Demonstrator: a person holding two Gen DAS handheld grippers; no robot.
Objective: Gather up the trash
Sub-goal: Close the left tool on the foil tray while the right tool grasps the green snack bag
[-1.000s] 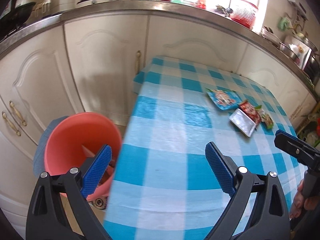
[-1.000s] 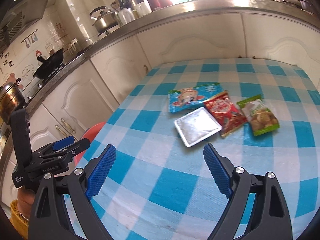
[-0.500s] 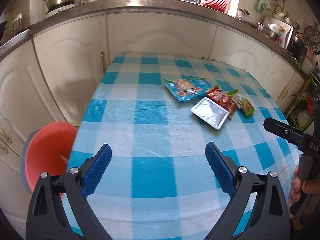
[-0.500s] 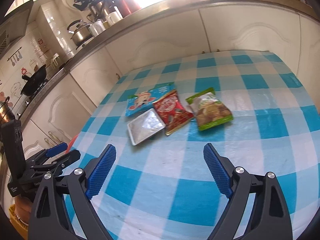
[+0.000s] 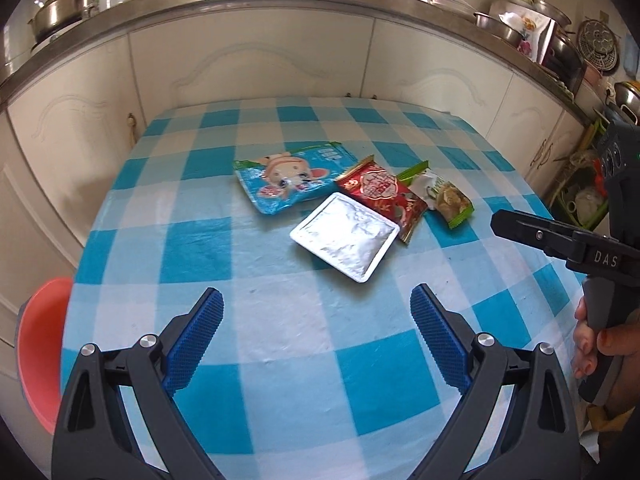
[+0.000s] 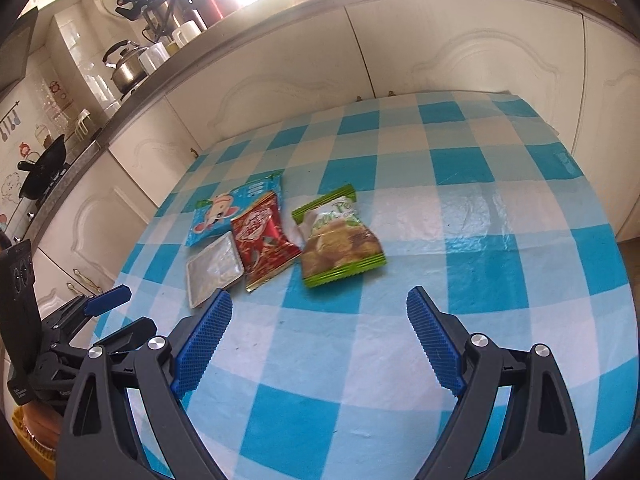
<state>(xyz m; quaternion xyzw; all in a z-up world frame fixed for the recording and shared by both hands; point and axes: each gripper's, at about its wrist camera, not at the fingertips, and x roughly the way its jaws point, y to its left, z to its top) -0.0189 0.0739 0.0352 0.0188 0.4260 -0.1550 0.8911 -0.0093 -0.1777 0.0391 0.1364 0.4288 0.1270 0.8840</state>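
Four wrappers lie together on the blue-checked table (image 5: 200,240): a blue cartoon packet (image 5: 288,180), a red packet (image 5: 380,192), a green snack packet (image 5: 448,196) and a silver foil packet (image 5: 346,236). In the right wrist view they are the blue packet (image 6: 228,208), red packet (image 6: 264,240), green packet (image 6: 340,240) and silver packet (image 6: 214,268). My left gripper (image 5: 316,332) is open and empty, short of the silver packet. My right gripper (image 6: 320,336) is open and empty, near the green packet. A pink bin (image 5: 40,344) stands on the floor at the table's left.
White kitchen cabinets (image 5: 260,60) run behind the table under a counter with pots (image 5: 60,12) and mugs. The right gripper shows at the right edge of the left wrist view (image 5: 560,240). The left gripper shows at the lower left of the right wrist view (image 6: 80,320).
The left gripper swung right from the pink bin towards the wrappers and came closer. The right gripper shifted right, so the green packet now lies ahead of it. Both stayed open.
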